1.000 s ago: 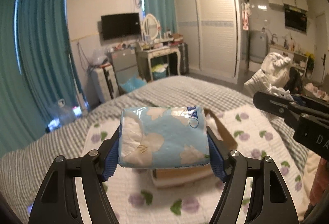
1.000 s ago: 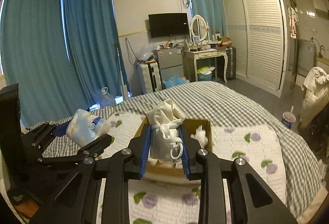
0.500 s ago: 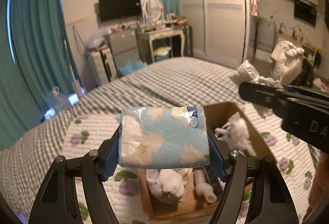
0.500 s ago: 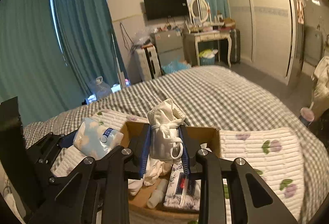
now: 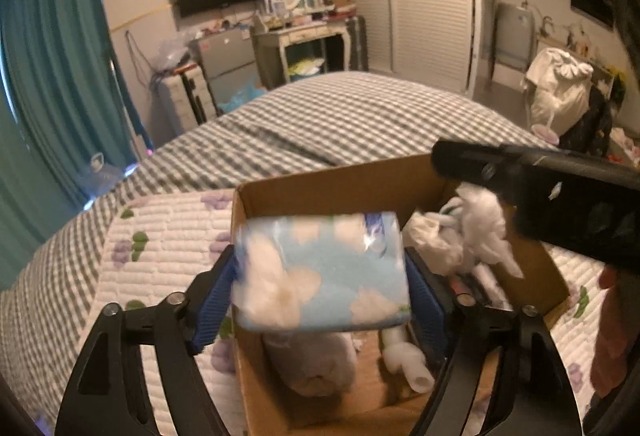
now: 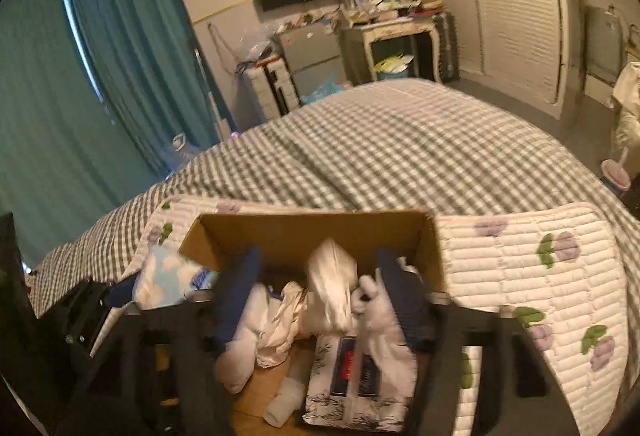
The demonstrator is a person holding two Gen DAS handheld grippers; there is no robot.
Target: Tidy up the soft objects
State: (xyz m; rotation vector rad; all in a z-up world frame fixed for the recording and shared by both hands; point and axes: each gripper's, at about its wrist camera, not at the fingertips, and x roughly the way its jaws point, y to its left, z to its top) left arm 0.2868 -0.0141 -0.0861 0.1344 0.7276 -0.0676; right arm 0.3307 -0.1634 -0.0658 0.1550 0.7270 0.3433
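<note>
My left gripper is shut on a blue tissue pack with white flowers and holds it over the left part of an open cardboard box. My right gripper is open over the same box. A white cloth bundle sits loose between its spread fingers, blurred, above the box's contents. The box holds a grey roll, white cloths, a white tube and a patterned pack. The tissue pack also shows in the right wrist view.
The box stands on a white quilted pad with purple flowers on a grey checked bed. Teal curtains hang at left. A dresser, TV and wardrobe stand beyond the bed.
Both grippers dropped lower over the box. My right gripper opened and let go of the white cloth bundle. My left gripper still holds the tissue pack.
</note>
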